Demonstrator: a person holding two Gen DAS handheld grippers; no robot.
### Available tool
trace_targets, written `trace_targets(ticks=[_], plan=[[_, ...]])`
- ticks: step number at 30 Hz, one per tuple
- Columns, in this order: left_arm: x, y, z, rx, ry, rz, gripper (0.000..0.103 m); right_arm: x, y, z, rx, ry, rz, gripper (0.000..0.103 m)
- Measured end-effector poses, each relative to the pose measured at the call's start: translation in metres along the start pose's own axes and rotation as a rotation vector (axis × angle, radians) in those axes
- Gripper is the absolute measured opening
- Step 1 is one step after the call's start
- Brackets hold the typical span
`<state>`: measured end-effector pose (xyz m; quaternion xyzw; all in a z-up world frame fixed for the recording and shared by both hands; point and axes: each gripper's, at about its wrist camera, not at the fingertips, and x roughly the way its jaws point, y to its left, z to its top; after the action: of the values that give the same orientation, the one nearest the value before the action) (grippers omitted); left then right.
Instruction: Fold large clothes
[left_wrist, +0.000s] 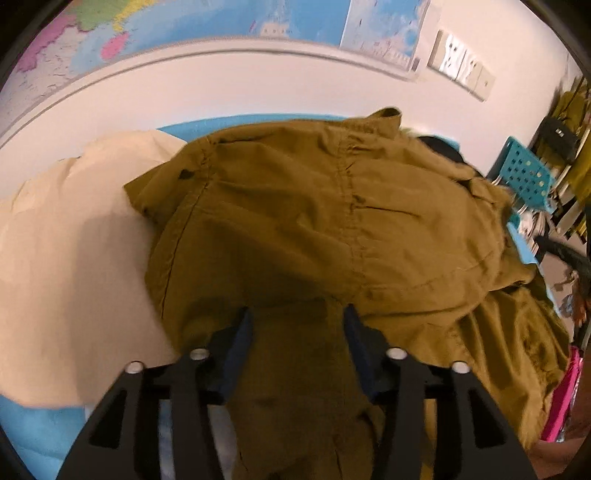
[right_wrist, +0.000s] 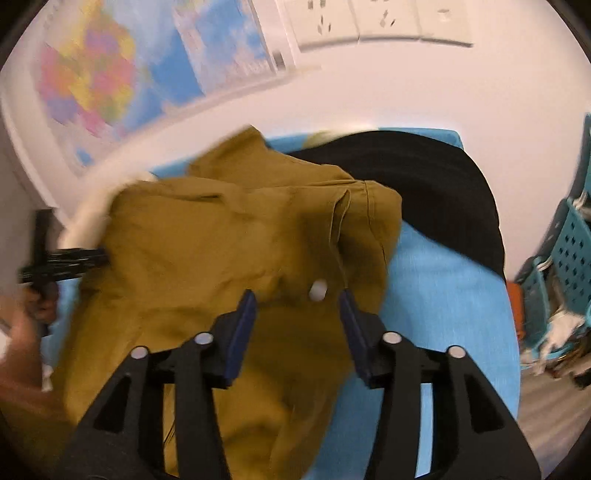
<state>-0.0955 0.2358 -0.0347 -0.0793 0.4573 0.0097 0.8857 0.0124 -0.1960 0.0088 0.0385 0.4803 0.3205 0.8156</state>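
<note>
A large mustard-brown jacket (left_wrist: 314, 214) lies crumpled on a blue table (left_wrist: 33, 428). In the left wrist view my left gripper (left_wrist: 298, 317) is open, its jaws wide apart over the jacket's near part, with cloth lying between and below them. In the right wrist view the same jacket (right_wrist: 207, 251) spreads over the blue table (right_wrist: 443, 314). My right gripper (right_wrist: 297, 299) is open above the jacket's right part, next to a white button (right_wrist: 317, 290). The other gripper (right_wrist: 55, 264) shows at the jacket's left edge.
A cream garment (left_wrist: 66, 240) lies left of the jacket and a black garment (right_wrist: 424, 192) lies behind it on the right. Teal perforated baskets (right_wrist: 569, 254) stand at the right. A wall with maps (left_wrist: 207, 22) and sockets (right_wrist: 369, 18) is behind the table.
</note>
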Motion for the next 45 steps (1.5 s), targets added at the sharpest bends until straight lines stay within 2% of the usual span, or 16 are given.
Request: trace_targets(ticks=[4,8,12,14,16,18,22,25,28,33,35,36,37,39,42,45], plan=[[-0.016,-0.007,-0.014,0.025,-0.019,-0.017,0.053,-0.056,0.0,-0.06,0.029,-0.029,0.133,0.059],[-0.033,-0.024,-0.025,0.057,-0.034,-0.095,0.054,-0.078,0.015,-0.122,-0.022,0.04,0.113,0.072],[-0.034,-0.063,-0.021,0.134,-0.048,-0.156,0.06,-0.069,0.018,-0.145,-0.037,0.062,0.097,0.071],[-0.03,-0.082,-0.022,0.161,-0.037,-0.178,0.061,-0.063,0.016,-0.147,-0.018,0.046,0.125,0.064],[-0.025,-0.101,-0.025,0.2,-0.024,-0.193,0.061,-0.062,0.016,-0.153,0.021,0.043,0.224,0.029],[-0.021,-0.115,-0.028,0.22,-0.008,-0.206,0.061,-0.072,0.019,-0.155,0.036,0.023,0.288,0.01],[-0.012,-0.127,-0.035,0.222,0.028,-0.239,0.061,-0.137,0.037,-0.163,0.017,-0.108,0.384,0.009],[-0.005,-0.128,-0.039,0.207,0.059,-0.257,0.061,-0.186,0.05,-0.172,-0.011,-0.216,0.371,0.006],[0.002,-0.132,-0.046,0.217,0.08,-0.249,0.061,-0.178,0.046,-0.189,0.023,-0.143,0.298,0.006],[-0.013,-0.121,-0.064,0.202,0.064,-0.22,0.062,-0.128,0.014,-0.209,0.167,0.071,0.06,0.028],[-0.026,-0.109,-0.073,0.177,0.044,-0.212,0.062,-0.14,0.018,-0.199,0.144,-0.014,0.101,0.029],[-0.032,-0.103,-0.076,0.164,0.032,-0.209,0.064,-0.148,0.022,-0.191,0.122,-0.06,0.131,0.037],[-0.042,-0.095,-0.082,0.144,0.012,-0.201,0.066,-0.152,0.024,-0.185,0.107,-0.089,0.153,0.057],[-0.06,-0.08,-0.093,0.116,-0.025,-0.187,0.068,-0.154,0.029,-0.167,0.084,-0.147,0.191,0.071],[-0.088,-0.056,-0.11,0.055,-0.083,-0.16,0.072,-0.129,0.031,-0.145,0.083,-0.11,0.187,0.07],[-0.104,-0.028,-0.128,-0.033,-0.107,-0.109,0.079,-0.084,0.03,-0.136,0.111,-0.013,0.158,0.059]])
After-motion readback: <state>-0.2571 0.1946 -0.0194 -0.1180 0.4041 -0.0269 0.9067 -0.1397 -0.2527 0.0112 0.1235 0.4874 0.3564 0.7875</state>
